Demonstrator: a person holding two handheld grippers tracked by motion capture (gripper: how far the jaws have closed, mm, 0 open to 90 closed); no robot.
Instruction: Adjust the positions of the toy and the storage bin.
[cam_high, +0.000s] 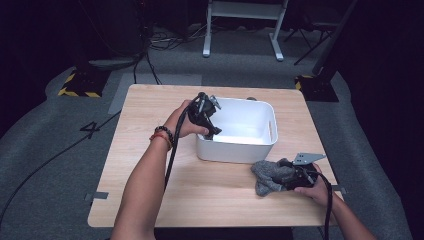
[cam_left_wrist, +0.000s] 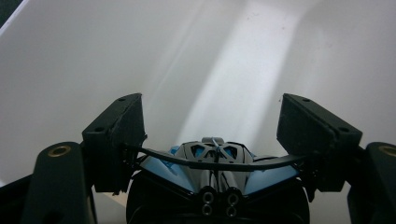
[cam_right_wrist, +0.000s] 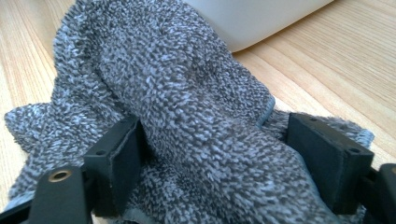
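My L gripper (cam_high: 214, 131) dips into white bin (cam_high: 260, 145), jaws spread, empty; R gripper (cam_high: 292, 176), at bin's 5 o'clock, straddles grey towel (cam_high: 270, 177); pinch unclear, pads half-buried.

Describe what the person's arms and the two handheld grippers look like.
Both forearms are bare. The left wrist wears a black beaded bracelet beside a red band. Each tool, the left gripper and right gripper, is black with two blocky black jaws and a thick black cable. The right one carries a grey three-cornered plate.
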